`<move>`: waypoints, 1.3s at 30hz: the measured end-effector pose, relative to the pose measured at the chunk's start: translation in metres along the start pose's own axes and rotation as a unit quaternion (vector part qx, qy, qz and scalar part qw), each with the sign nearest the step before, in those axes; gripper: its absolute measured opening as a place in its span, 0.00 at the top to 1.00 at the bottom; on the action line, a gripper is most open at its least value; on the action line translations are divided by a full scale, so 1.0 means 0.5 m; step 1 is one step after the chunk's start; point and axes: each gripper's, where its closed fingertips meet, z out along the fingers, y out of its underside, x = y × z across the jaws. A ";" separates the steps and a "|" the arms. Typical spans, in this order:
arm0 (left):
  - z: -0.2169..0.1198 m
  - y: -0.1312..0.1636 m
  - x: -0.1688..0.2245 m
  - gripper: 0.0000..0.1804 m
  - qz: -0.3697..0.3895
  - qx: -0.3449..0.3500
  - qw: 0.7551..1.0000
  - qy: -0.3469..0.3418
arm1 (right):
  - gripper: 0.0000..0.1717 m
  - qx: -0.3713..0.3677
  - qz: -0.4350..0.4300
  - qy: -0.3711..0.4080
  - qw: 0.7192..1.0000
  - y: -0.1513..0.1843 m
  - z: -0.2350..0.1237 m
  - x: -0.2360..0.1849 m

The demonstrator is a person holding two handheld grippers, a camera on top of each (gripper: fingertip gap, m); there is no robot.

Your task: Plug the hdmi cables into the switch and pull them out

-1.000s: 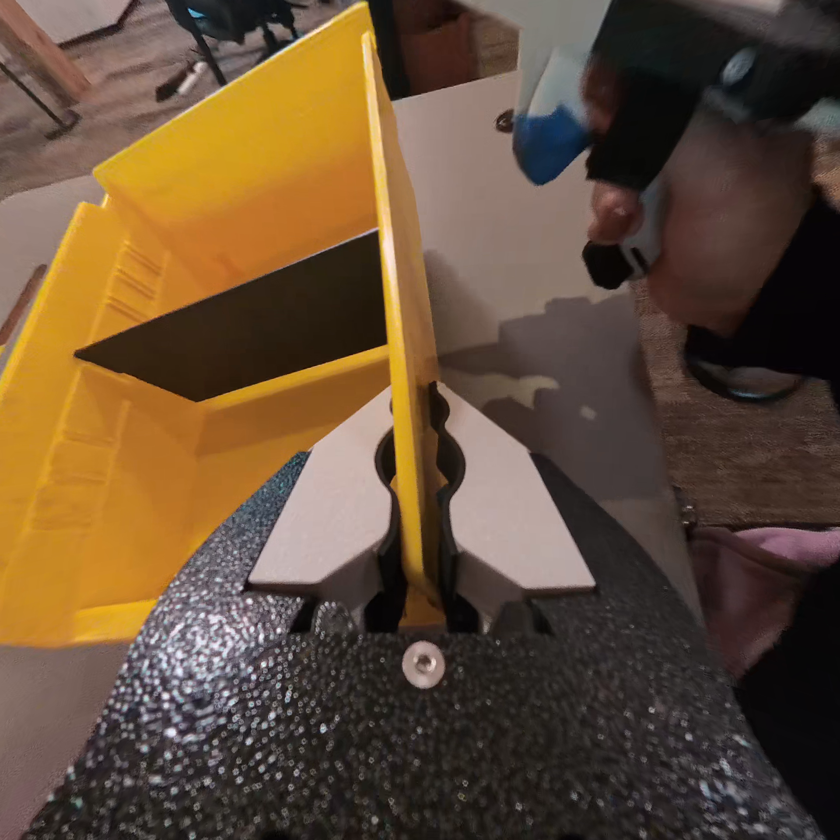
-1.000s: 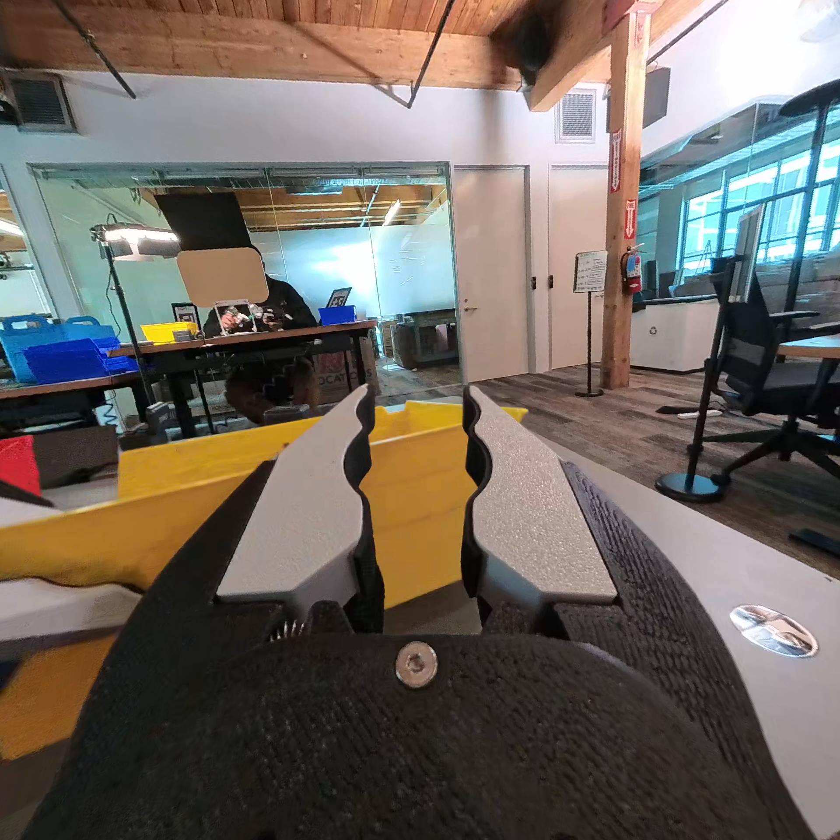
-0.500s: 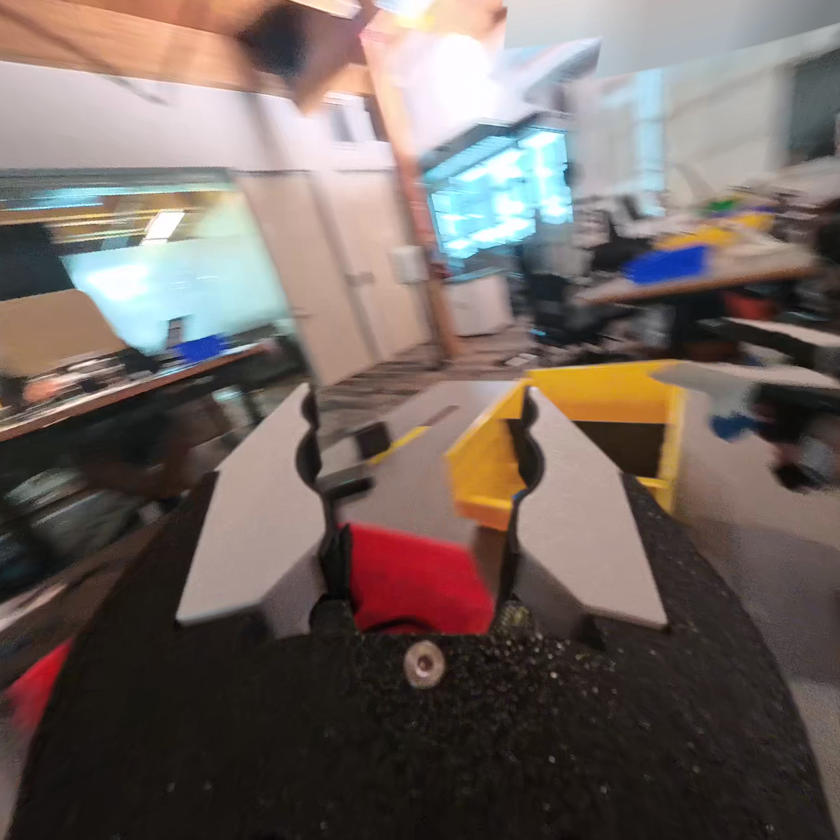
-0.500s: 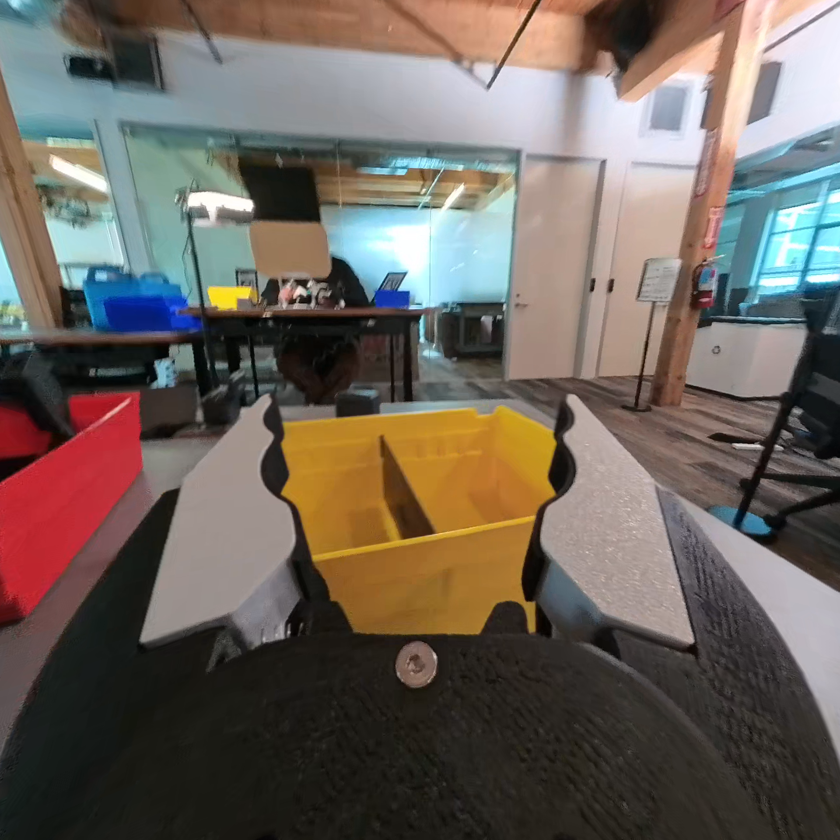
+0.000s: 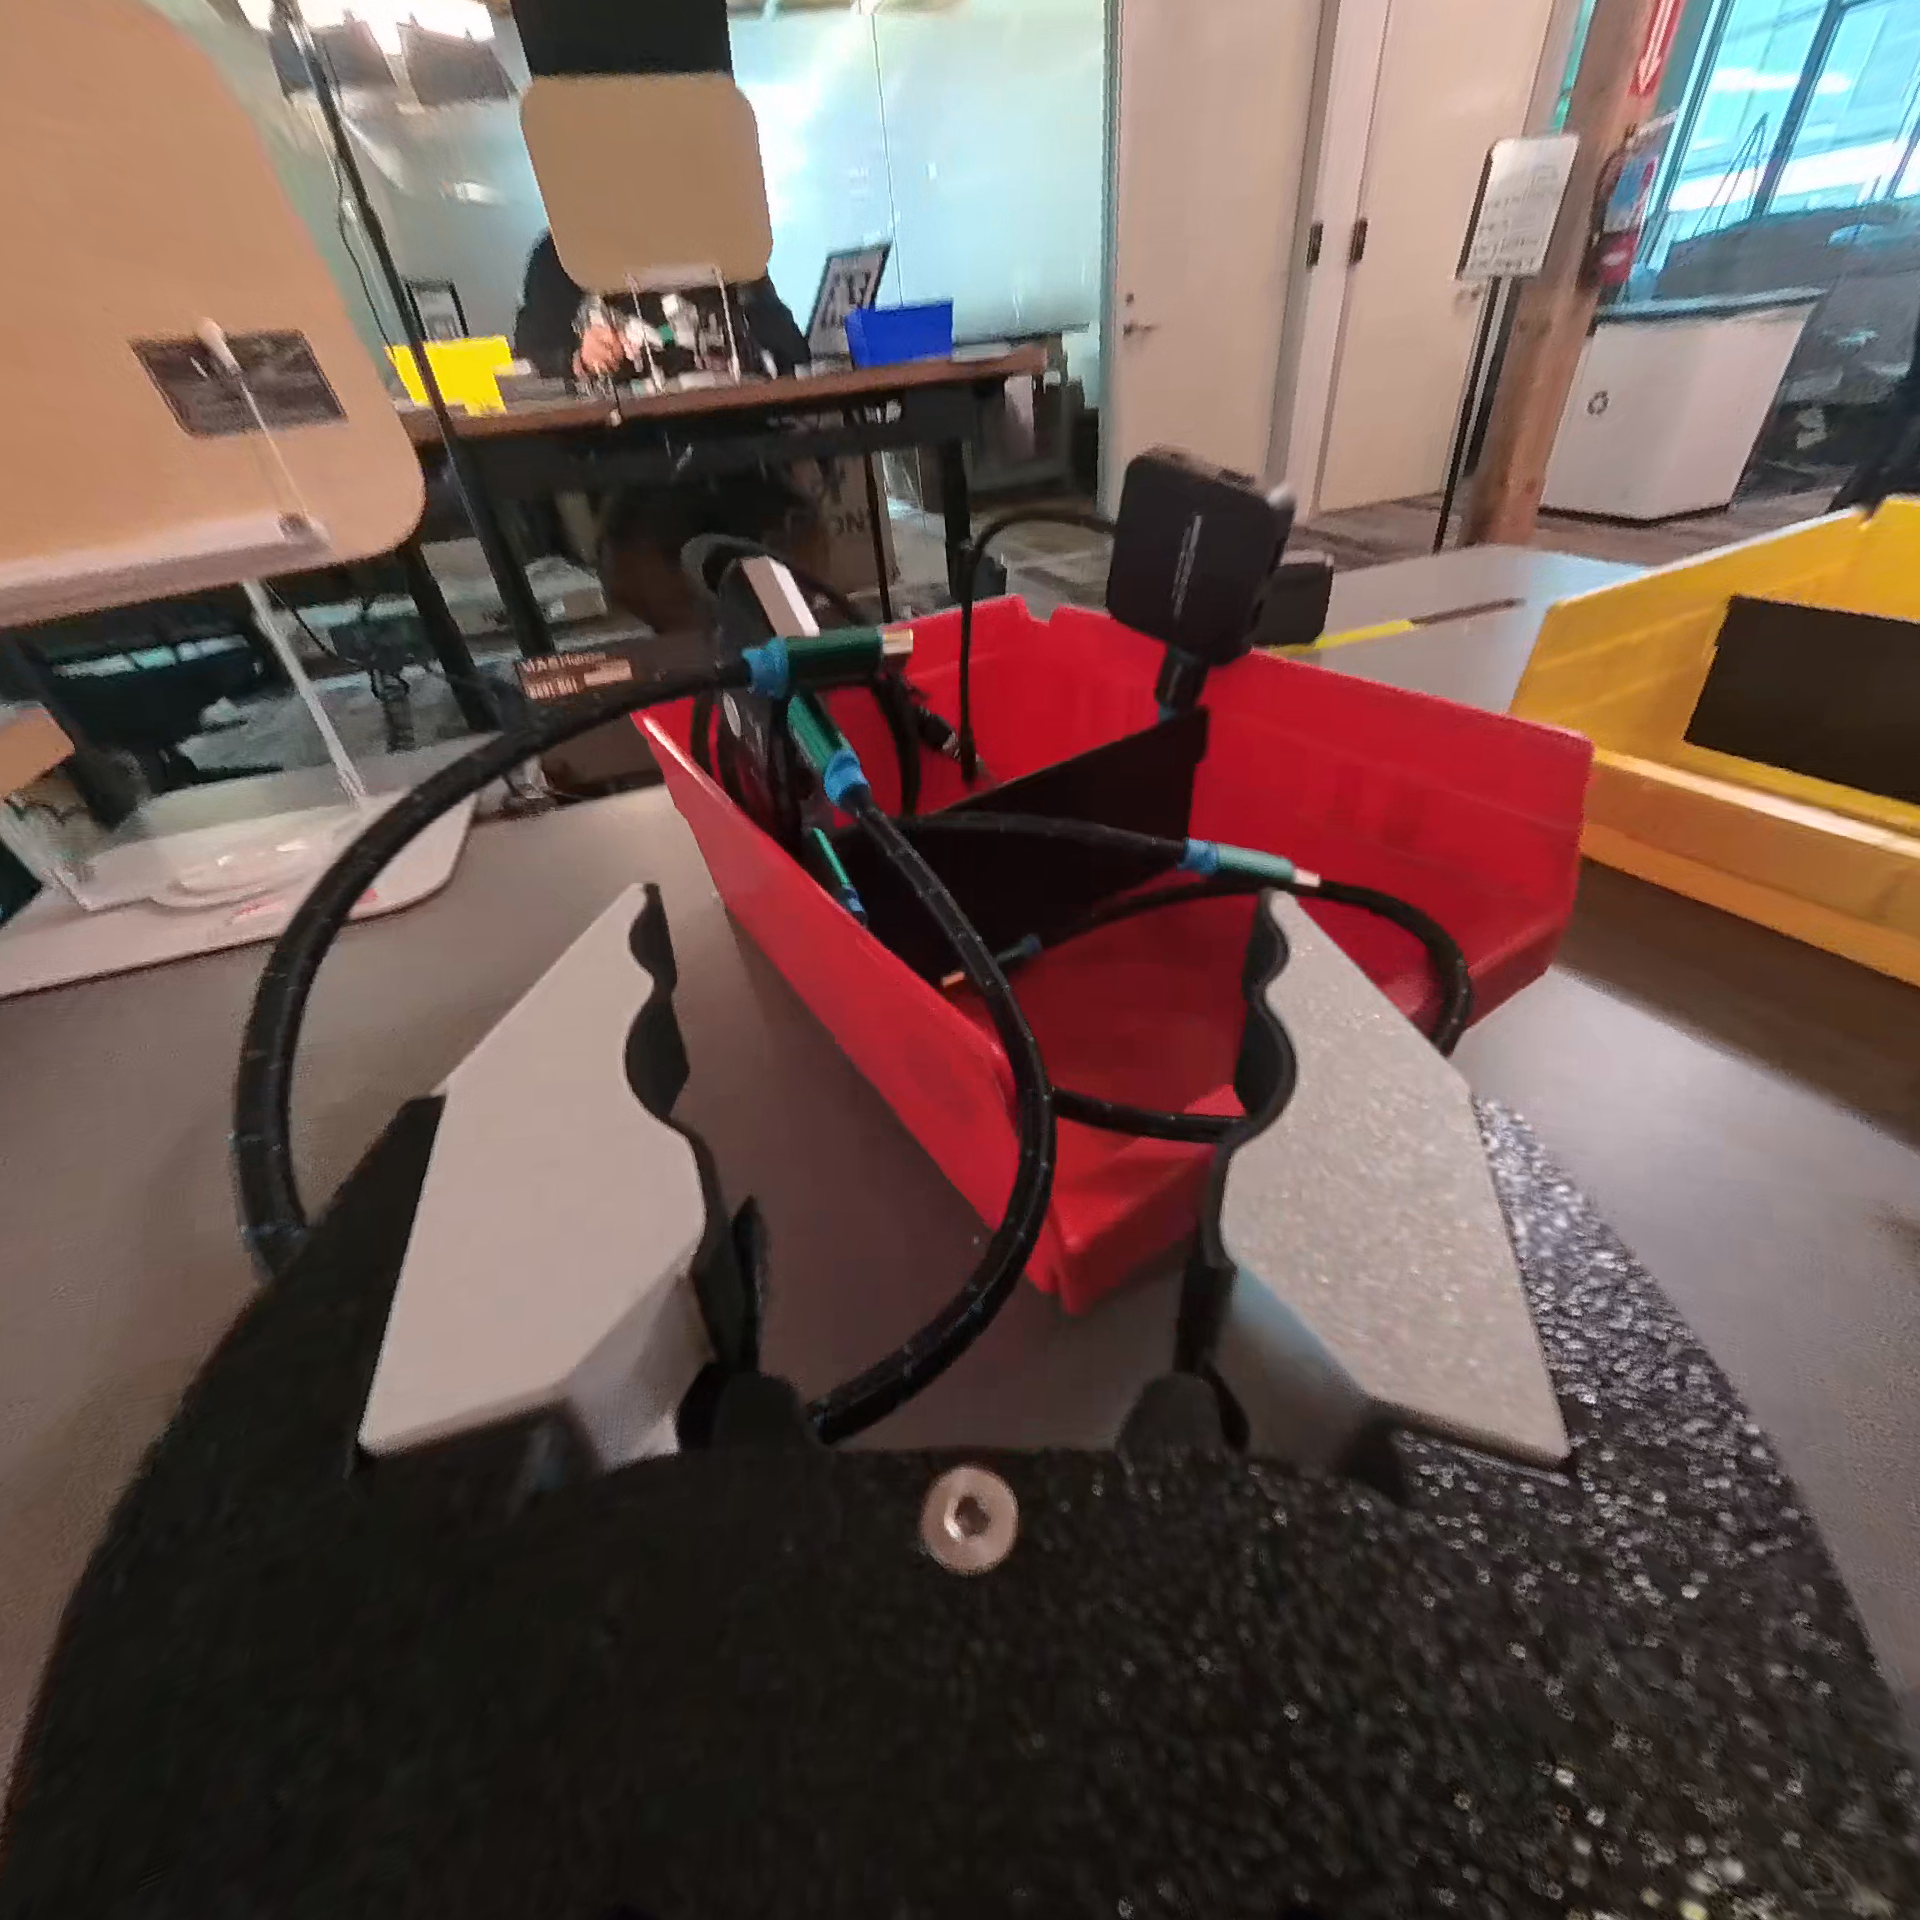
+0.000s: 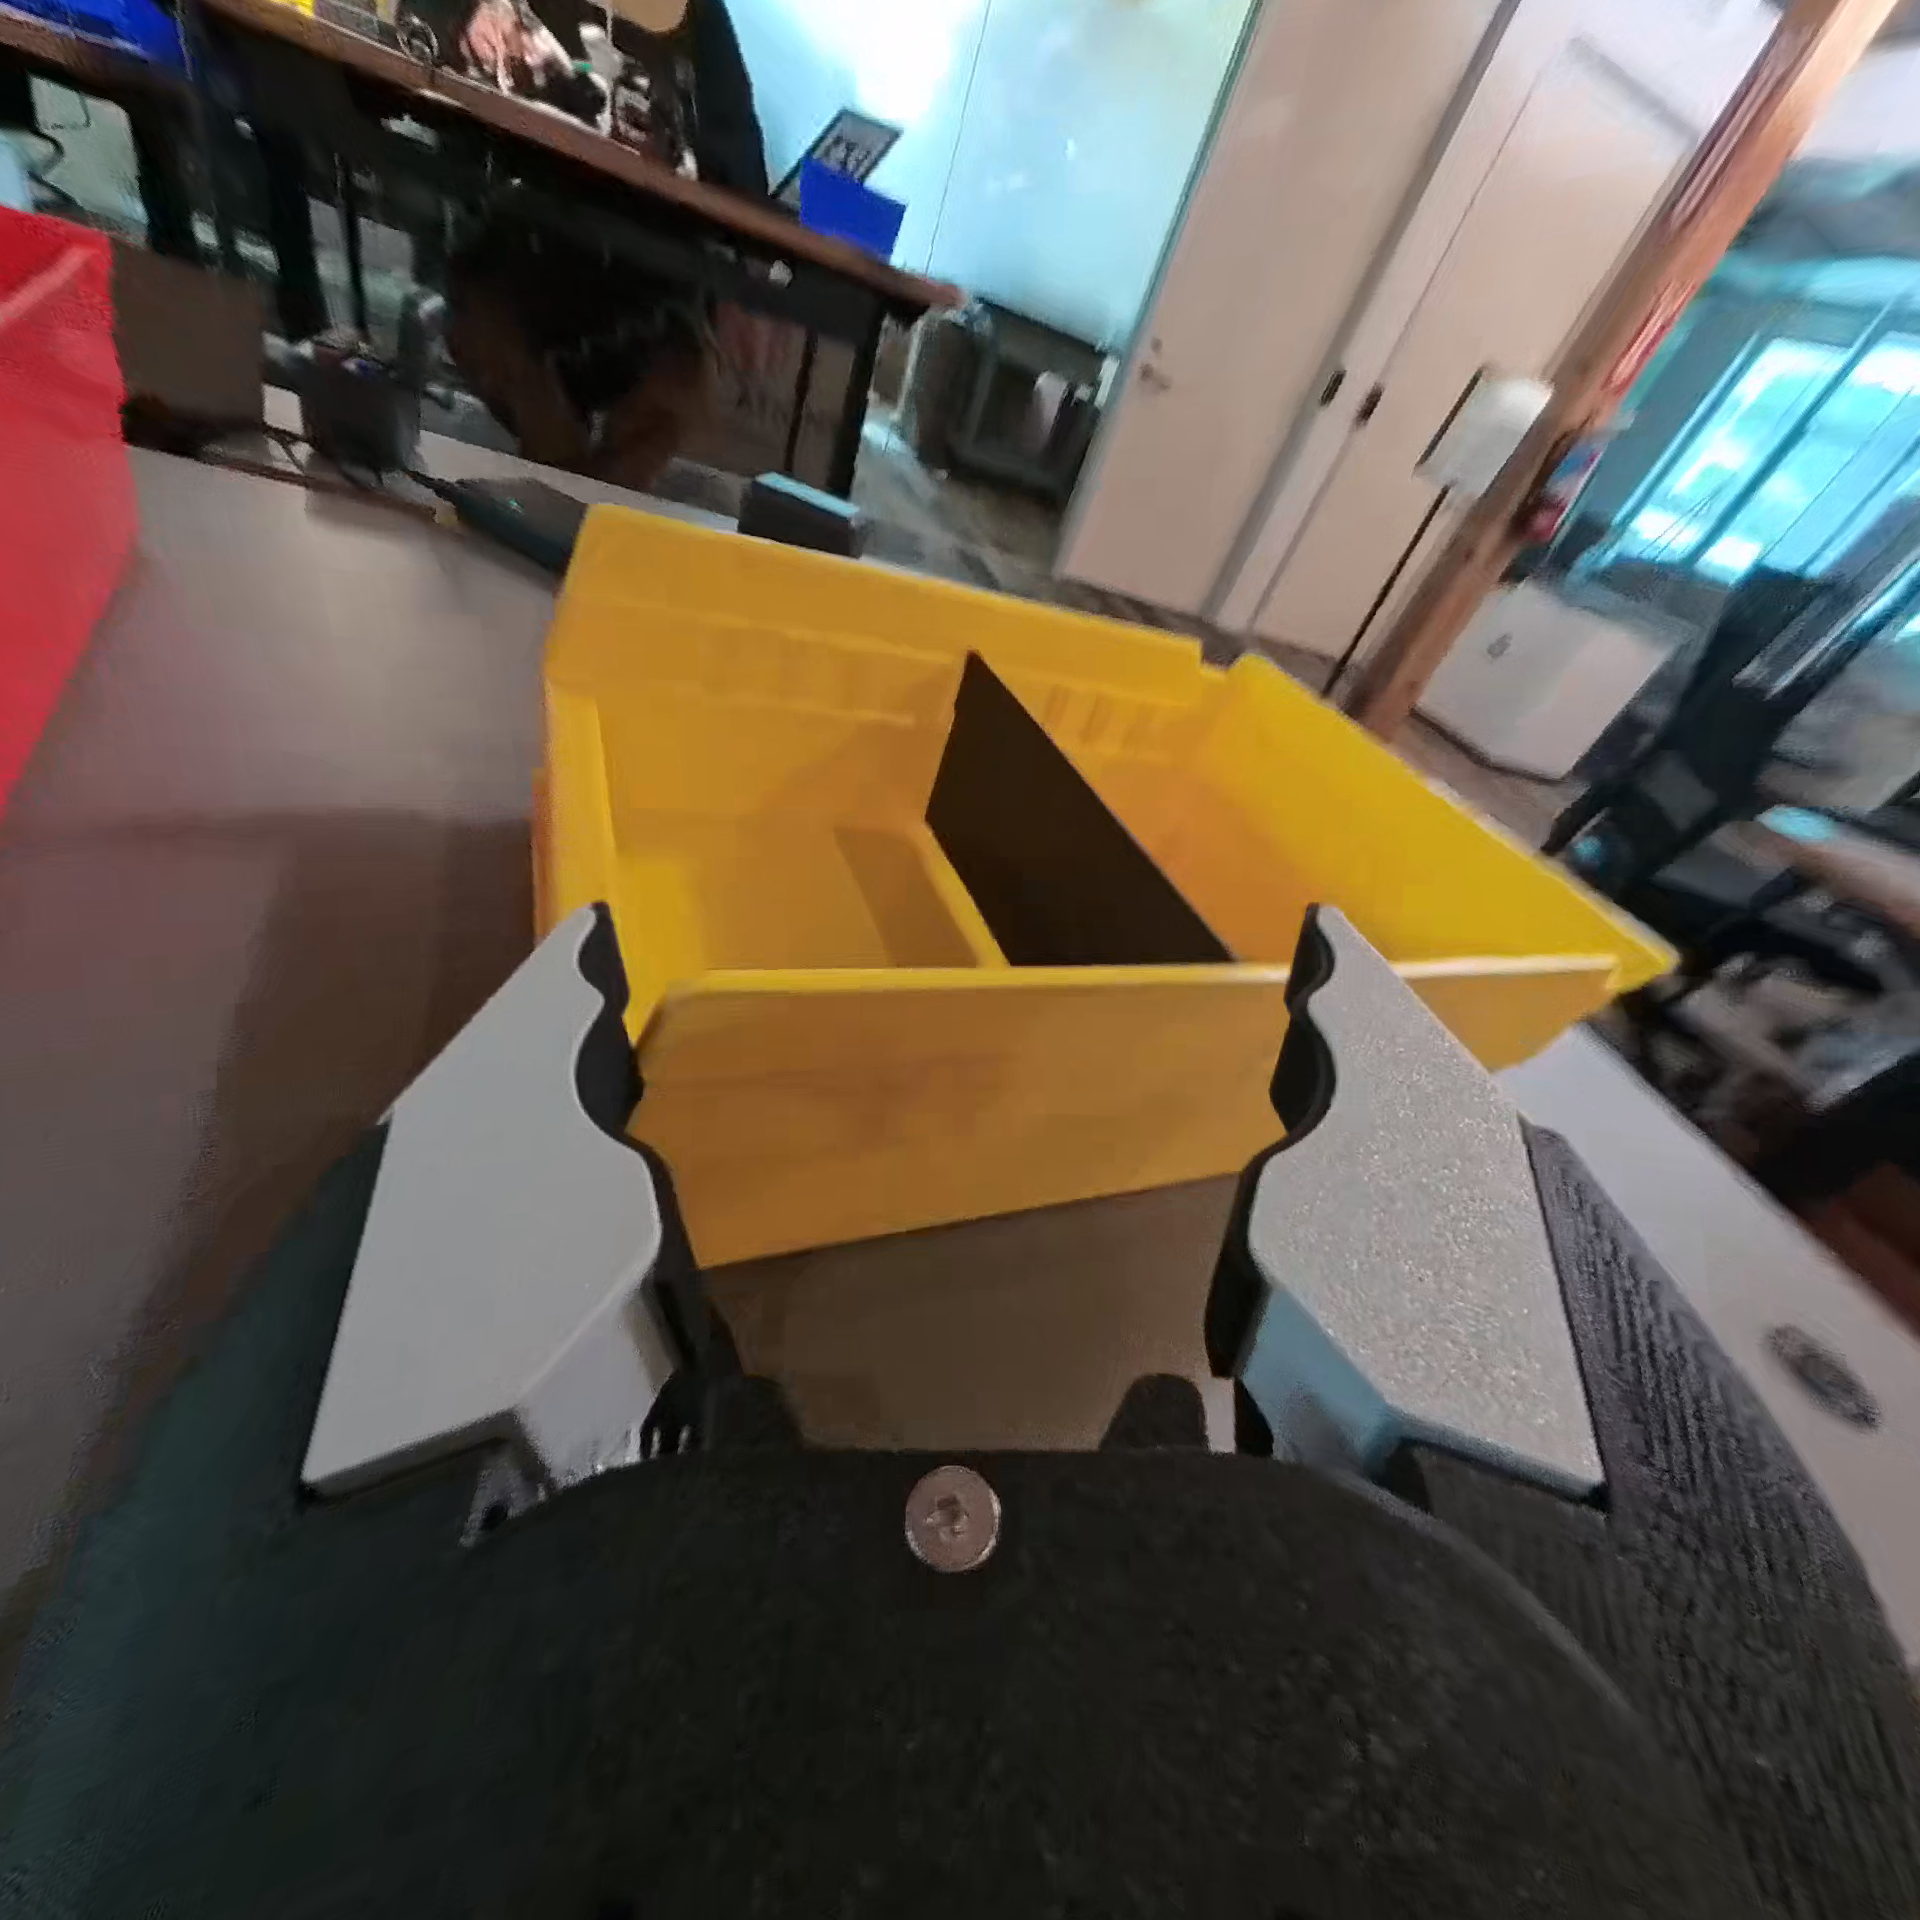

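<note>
we see the left gripper point(image 5: 956, 914) with its fingers spread wide and nothing pinched between them, pointed at a red bin point(image 5: 1403, 790) on the grey table point(image 5: 156, 1091). the bin is split by a black divider point(image 5: 1081, 790). the hdmi cables point(image 5: 997, 997) are in and over this bin: black braided leads with green plugs and blue collars. one plug point(image 5: 842, 655) sticks out above the bin's far left rim, its lead looping out over the table to the left and back under our gripper. a second plug point(image 5: 1247, 862) lies across the middle of the bin, past the divider. a third lead runs down the bin's near wall and out over its front edge, passing between the spread fingers without touching either pad. the switch point(image 5: 753, 727), a dark flat box, stands on edge against the bin's left inner wall, mostly hidden. a black adapter block point(image 5: 1190, 566) perches at the bin's far rim

the right gripper point(image 6: 951, 925) is likewise spread wide and bare, facing a yellow bin point(image 6: 935, 1091) with its own black divider point(image 6: 1049, 842); the pads frame the bin's near wall but we cannot tell contact. the yellow bin sits just right of the red one. the frame is slightly blurred
</note>
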 end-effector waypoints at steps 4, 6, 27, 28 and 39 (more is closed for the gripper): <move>0.036 0.050 -0.008 0.48 -0.021 -0.082 0.996 0.006 | 0.39 -0.054 0.072 0.005 0.996 0.044 -0.001 0.057; 0.050 0.071 -0.018 0.52 -0.035 -0.121 0.992 0.007 | 0.50 -0.073 0.069 0.028 0.995 0.061 0.001 0.105; -0.083 0.145 -0.332 0.95 0.015 -0.228 0.964 -0.137 | 0.98 -0.182 0.036 -0.033 0.982 0.158 0.120 0.376; -0.096 0.146 -0.351 0.95 0.025 -0.234 0.962 -0.136 | 0.97 -0.183 0.024 -0.039 0.982 0.158 0.122 0.378; -0.169 0.136 -0.457 0.84 -0.057 -0.205 0.970 -0.117 | 0.71 0.005 -0.068 0.081 0.994 -0.024 0.078 0.435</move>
